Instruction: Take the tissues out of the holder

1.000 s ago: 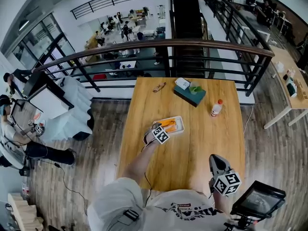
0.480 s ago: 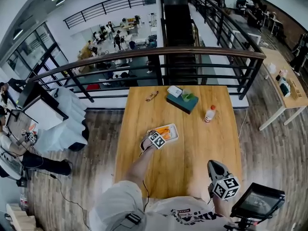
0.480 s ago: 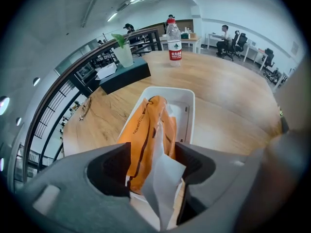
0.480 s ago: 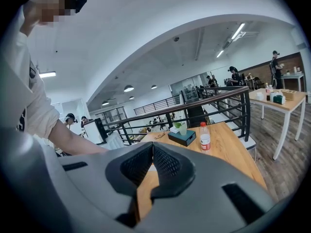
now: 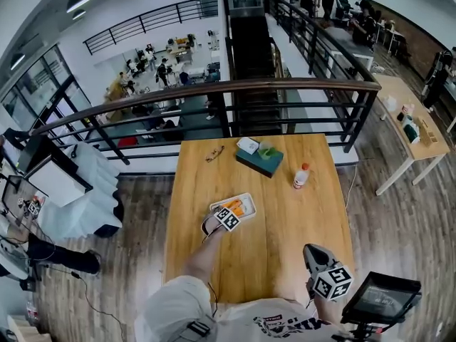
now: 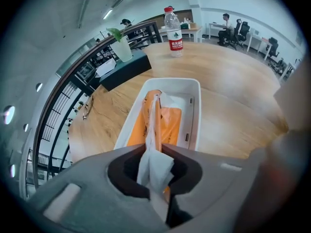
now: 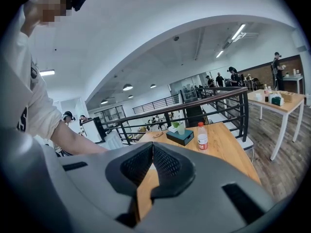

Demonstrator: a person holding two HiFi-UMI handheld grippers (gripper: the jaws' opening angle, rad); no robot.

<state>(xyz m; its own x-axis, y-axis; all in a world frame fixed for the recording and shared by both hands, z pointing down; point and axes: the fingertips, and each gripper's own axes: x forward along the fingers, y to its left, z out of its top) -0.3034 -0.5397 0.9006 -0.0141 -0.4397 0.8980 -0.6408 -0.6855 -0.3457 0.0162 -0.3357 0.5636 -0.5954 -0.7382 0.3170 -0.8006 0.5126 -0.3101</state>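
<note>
Tissue [image 6: 156, 161] stands up from the near end of the holder [image 6: 195, 106], straight into the left hand-held gripper [image 6: 154, 148], whose jaws are closing with the sheet pinched between the pads. The holder's long axis runs away from that gripper across the surface [image 5: 285, 212]. The right hand-held gripper [image 7: 149, 154], pressed together and empty, hangs well apart by the person's body, so the pull looks to be the left's.
</note>
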